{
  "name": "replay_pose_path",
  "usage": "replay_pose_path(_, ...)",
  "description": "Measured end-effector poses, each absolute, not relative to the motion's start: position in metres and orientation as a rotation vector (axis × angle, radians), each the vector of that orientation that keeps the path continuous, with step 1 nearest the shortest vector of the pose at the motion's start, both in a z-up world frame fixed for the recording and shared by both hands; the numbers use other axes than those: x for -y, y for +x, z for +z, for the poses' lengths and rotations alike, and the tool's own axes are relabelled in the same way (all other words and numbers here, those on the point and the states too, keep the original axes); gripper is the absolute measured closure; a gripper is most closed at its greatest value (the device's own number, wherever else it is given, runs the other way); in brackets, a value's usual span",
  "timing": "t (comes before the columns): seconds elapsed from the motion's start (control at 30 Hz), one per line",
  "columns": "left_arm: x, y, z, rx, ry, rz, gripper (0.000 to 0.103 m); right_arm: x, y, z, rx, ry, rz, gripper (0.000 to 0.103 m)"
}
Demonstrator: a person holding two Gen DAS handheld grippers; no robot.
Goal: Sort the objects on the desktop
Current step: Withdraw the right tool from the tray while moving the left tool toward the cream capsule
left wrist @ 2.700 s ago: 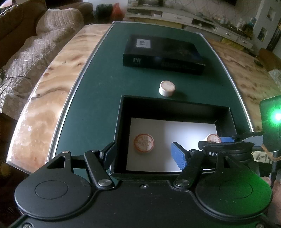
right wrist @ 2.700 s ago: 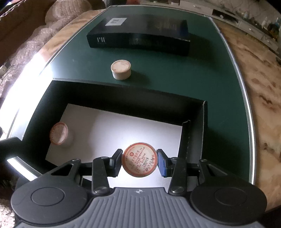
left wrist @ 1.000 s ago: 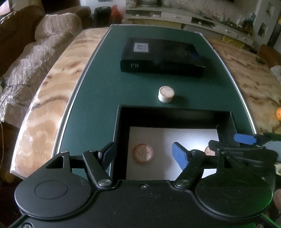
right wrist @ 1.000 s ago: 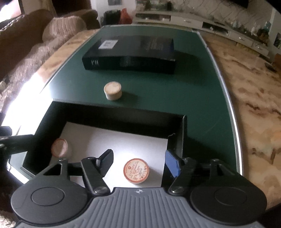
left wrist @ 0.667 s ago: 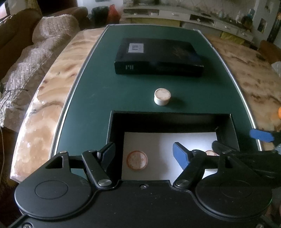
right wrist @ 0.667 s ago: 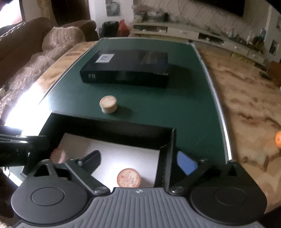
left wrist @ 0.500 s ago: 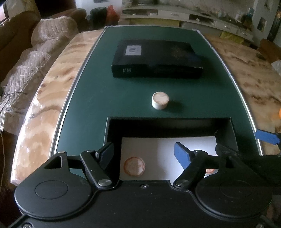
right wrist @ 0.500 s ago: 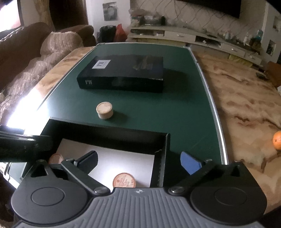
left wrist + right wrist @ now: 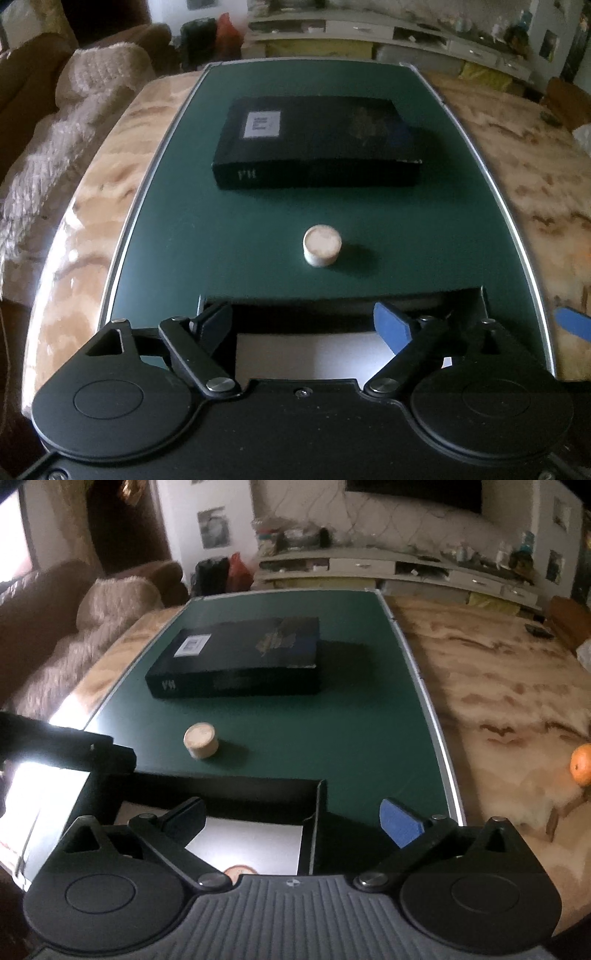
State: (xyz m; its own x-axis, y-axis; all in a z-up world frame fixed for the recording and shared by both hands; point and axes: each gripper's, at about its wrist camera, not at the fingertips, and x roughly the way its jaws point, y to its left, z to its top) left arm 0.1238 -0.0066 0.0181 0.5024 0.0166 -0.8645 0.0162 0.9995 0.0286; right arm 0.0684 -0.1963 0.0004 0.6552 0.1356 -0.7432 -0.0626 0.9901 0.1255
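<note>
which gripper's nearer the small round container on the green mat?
Left, slightly. The small round container sits straight ahead of the left gripper, whose jaws are opening and empty. The right gripper is open, with the container ahead and off to its left.

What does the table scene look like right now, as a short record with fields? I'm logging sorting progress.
surface: green mat on a marble-patterned table
open box: black tray with white floor, at the near edge of the mat
in tray: one round red-printed lid, partly hidden
outside tray: pale round capsule on the mat, beyond the tray
closed box: black box farther back
left gripper: fingers opening, nothing between them
right gripper: open, empty
</note>
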Motion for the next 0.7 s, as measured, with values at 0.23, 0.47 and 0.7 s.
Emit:
replay_pose_path(0.23, 0.021, 0.169, 0.005, -1.081, 0.062, 0.009, 0.016, 0.216, 0.065, -0.001, -0.824, 0.162, 0.105, 0.000)
replay_pose_path(0.47, 0.031, 0.206, -0.029, -1.132, 0.062, 0.001, 0.017, 0.227, 0.063, -0.004, -0.820, 0.209, 0.116, 0.000)
replay_pose_path(0.7, 0.032, 0.226, -0.053, -1.157, 0.066, 0.014, 0.017, 0.228, 0.063, -0.006, -0.823, 0.217, 0.122, 0.000)
